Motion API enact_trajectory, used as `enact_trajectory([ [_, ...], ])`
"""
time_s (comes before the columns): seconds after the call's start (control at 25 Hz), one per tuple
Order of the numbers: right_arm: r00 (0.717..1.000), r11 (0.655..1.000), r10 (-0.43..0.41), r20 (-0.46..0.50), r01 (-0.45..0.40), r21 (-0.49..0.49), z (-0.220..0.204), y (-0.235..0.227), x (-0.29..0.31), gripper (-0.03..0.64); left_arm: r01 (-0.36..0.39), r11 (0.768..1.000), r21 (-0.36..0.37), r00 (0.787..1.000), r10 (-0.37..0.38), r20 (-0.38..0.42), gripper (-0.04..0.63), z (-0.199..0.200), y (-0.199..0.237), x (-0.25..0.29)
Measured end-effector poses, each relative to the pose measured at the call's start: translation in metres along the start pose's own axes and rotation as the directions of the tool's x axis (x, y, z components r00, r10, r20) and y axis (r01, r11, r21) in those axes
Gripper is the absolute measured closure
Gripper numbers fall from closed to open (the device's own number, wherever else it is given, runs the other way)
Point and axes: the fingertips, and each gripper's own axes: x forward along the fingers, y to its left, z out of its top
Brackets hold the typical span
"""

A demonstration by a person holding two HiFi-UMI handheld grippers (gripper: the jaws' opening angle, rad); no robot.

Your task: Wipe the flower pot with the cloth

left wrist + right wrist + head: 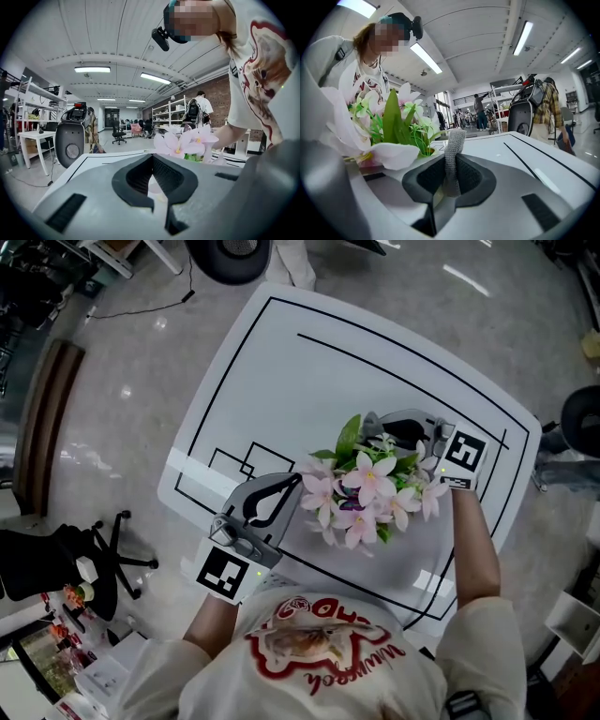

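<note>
We stood in a broad workshop with a pale polished floor, strip lights and shelves, and before us lay a white table marked with black lines. Near its middle sat the flower pot, hidden beneath its pink flowers. Our right gripper had its jaws clamped on a grey cloth beside the blooms, while our left gripper, at their opposite edge, had its jaws drawn together.

Flowers block the gap between left tongs and right tongs.
</note>
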Motion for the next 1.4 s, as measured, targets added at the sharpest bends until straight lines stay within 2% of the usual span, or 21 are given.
enact_trajectory([
  [0.28, 0.999, 0.999, -0.043, -0.003, 0.043, 0.032, -0.002, 0.001, -0.007, 0.566, 0.035, 0.999, 0.01, 0.999, -0.035, -0.001, 0.592, 0.005, -0.002, 0.003],
  [0.8, 0.992, 0.992, -0.123, -0.003, 0.123, 0.029, -0.009, 0.004, -0.023, 0.566, 0.095, 0.995, 0.04, 0.995, -0.095, 0.017, 0.592, 0.013, -0.007, 0.009],
  [1.4, 0.967, 0.965, -0.255, 0.0, 0.255, 0.065, -0.016, 0.015, -0.042, 0.566, 0.126, 0.99, 0.064, 0.991, -0.128, 0.029, 0.592, 0.019, -0.01, 0.002],
])
